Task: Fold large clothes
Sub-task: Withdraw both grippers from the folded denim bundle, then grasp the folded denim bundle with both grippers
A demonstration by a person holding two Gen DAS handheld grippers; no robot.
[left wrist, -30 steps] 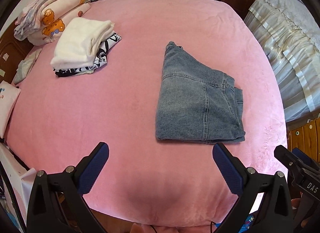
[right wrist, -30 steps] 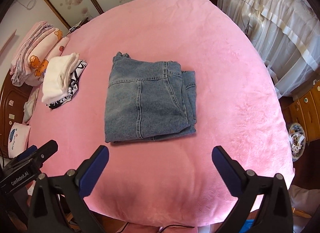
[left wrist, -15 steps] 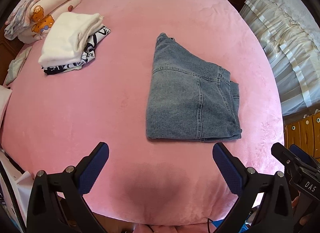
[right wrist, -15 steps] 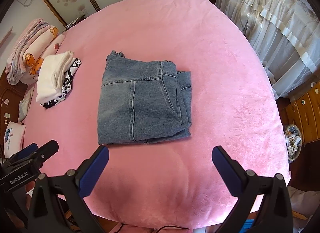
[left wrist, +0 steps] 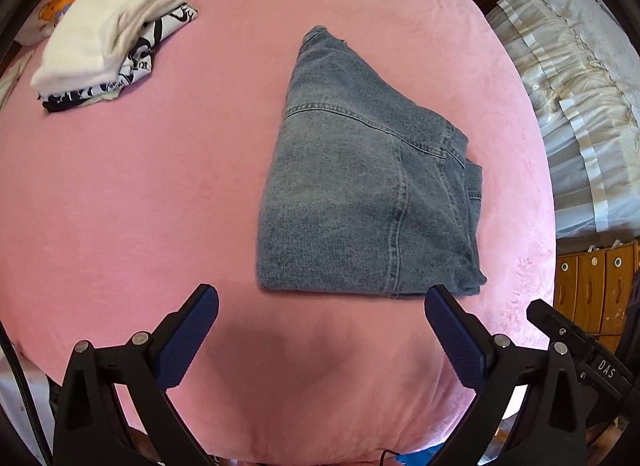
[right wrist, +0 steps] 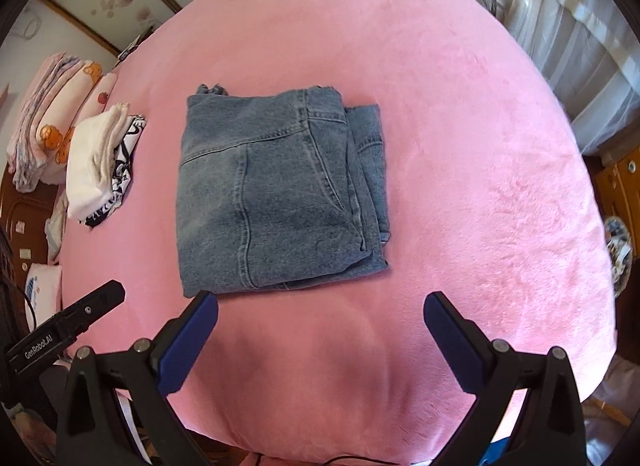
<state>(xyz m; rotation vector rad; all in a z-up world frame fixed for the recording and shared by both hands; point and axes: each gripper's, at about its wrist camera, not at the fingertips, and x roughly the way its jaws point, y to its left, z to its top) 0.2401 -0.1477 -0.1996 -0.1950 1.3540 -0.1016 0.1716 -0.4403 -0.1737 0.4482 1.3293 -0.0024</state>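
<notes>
My left hand-held gripper [left wrist: 320,302] hangs over the near edge of the bed [left wrist: 140,185], its blue-padded jaws spread wide with nothing between them. My right hand-held gripper [right wrist: 320,300] is spread just as wide and holds nothing, above the same near edge. Just beyond both sets of fingertips lie the jeans [right wrist: 276,189], folded into a compact block flat on the pink cover, layered edges on their right side; in the left view the jeans [left wrist: 368,193] sit right of centre, their near hem close to my right finger [left wrist: 452,330]. Well apart, toward the far left, a stack [right wrist: 100,161] of folded clothes rests on the bed, white on top, black-and-white print beneath. Behind it is bedding [right wrist: 52,113] with bear prints. Curtains [right wrist: 560,25] hang at the right.
</notes>
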